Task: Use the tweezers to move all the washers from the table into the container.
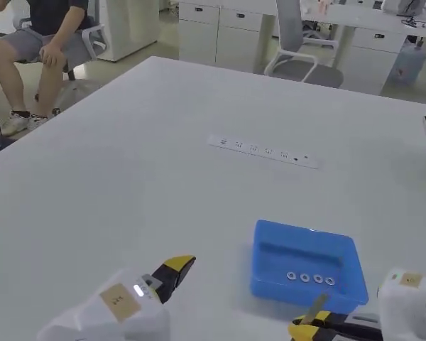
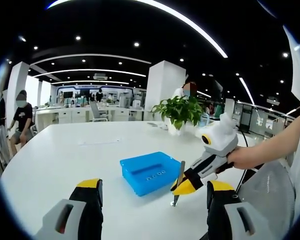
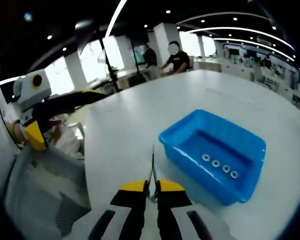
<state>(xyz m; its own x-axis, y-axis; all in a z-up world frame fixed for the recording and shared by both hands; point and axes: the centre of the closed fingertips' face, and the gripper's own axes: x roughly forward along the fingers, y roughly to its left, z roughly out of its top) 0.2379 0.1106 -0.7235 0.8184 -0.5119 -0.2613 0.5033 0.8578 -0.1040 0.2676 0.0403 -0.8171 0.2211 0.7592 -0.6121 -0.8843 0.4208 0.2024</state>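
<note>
Four small metal washers (image 3: 220,166) lie in a row inside a blue container (image 3: 252,145) on a white tabletop (image 1: 163,142). The right tool (image 3: 151,186) is clamped on thin tweezers (image 3: 152,162), with nothing visible at their tips. The left tool (image 2: 154,185) is wide open and empty. The washers look light, hard and slippery, probably best pinched across the ring

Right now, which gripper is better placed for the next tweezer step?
Likely right: the right gripper is shut on the slim pointed tweezers beside the blue plastic container holding four small metal washers; the left gripper is open, empty.
</note>
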